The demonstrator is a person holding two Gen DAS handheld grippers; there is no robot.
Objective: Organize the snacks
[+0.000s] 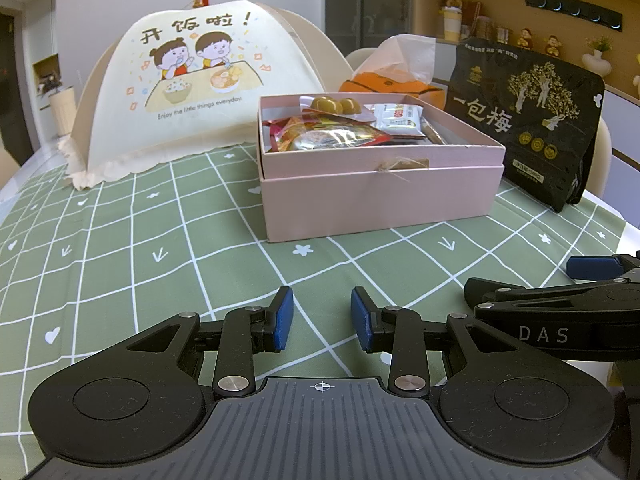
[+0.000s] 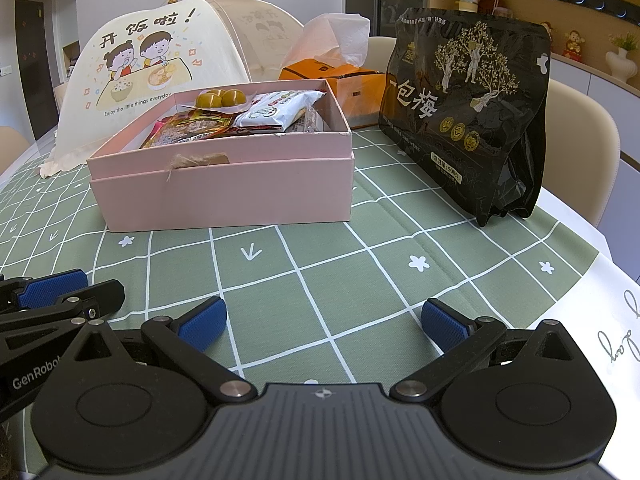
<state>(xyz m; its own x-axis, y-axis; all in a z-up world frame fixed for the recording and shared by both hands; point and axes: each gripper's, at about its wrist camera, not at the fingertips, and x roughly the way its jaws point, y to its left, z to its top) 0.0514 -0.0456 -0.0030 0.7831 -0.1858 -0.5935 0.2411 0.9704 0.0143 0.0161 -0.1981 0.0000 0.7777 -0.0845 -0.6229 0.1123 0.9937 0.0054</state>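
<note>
Both my tongs hover empty over the near tablecloth: the left gripper (image 1: 322, 318) stands partly open, the right gripper (image 2: 324, 322) wide open. Further ahead, the tall black plum-snack bag (image 2: 472, 112) stands upright, right of the pink cardboard box (image 2: 224, 188) of snacks, nearer my right hand.

tablecloth (image 2: 360, 280): green with white crossing lines, and little white flowers, hearts and arrows
box (image 2: 224, 192): plain light pink
snacks in the box (image 2: 260, 114): red and yellow shiny packets, a white packet, round yellow-green balls
big bag (image 2: 472, 96): black with gold trees, pale little people and white letters
food cover (image 1: 192, 80): cream white with a cartoon of two kids eating and bright confetti
tissue box (image 2: 352, 80): orange, with white tissue on top
left gripper (image 1: 322, 320): black with blue pads
right gripper (image 2: 324, 320): black with bumpy blue pads
</note>
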